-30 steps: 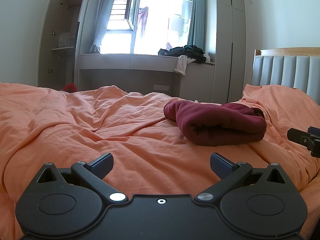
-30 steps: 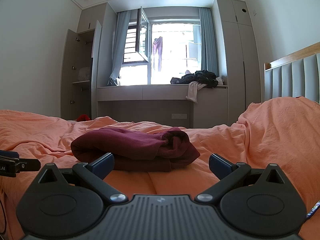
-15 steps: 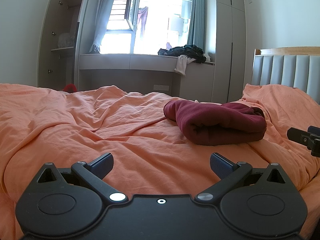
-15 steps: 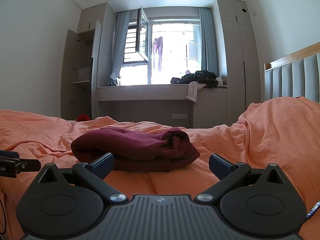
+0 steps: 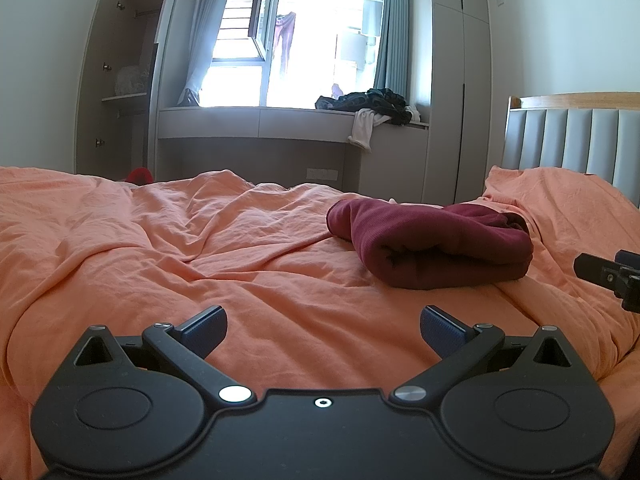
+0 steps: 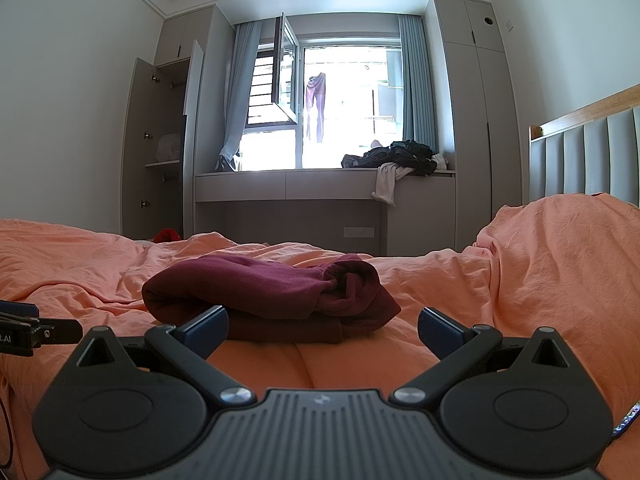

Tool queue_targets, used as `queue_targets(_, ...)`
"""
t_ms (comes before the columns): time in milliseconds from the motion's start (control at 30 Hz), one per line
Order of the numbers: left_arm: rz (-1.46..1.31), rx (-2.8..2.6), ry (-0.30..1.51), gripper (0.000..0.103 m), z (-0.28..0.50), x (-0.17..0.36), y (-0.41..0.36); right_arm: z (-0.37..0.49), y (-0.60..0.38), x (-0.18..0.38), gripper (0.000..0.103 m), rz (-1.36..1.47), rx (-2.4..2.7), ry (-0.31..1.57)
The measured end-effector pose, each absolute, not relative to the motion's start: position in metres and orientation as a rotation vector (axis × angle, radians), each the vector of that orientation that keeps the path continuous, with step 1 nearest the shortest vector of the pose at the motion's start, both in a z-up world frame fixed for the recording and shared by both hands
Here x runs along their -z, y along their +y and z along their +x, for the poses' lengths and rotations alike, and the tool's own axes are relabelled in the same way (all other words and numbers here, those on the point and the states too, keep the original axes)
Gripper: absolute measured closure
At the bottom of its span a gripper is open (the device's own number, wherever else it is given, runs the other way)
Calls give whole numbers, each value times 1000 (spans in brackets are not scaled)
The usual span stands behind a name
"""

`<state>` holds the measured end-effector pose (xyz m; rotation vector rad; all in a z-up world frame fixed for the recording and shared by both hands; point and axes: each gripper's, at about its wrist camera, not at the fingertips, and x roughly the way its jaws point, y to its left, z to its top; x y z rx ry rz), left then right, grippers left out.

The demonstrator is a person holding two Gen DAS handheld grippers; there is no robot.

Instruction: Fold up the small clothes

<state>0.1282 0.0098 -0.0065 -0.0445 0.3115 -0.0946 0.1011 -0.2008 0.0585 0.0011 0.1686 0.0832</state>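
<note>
**Both grippers spread and empty above the bed; maroon garment folded ahead**

The left gripper (image 5: 323, 330) sits low over the orange bedsheet (image 5: 224, 248). Its two fingers are spread wide apart, with only sheet between the blue pads (image 5: 204, 326). Nothing is gripped.

The right gripper (image 6: 323, 330) is in the same condition: fingers spread wide, nothing between them. In the right wrist view, its left finger overlaps the near edge of the maroon garment (image 6: 272, 294); contact cannot be confirmed.

The maroon garment (image 5: 432, 244) lies on the bedsheet as a folded, bundled stack. It is ahead and to the right of the left gripper, and directly ahead of the right gripper. A padded headboard (image 5: 568, 136) stands beyond it to the right.

Each gripper appears at the edge of the other's view: the right gripper (image 5: 610, 278) at the far right, the left gripper (image 6: 36, 330) at the far left.

A pile of dark clothes (image 6: 400, 158) rests on the window ledge (image 6: 288, 184).
</note>
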Motion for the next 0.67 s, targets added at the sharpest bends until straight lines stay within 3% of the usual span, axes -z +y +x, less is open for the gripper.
queue_targets(667, -91, 99, 370, 0, 142, 10, 19, 101, -202, -59, 0, 0, -85, 169)
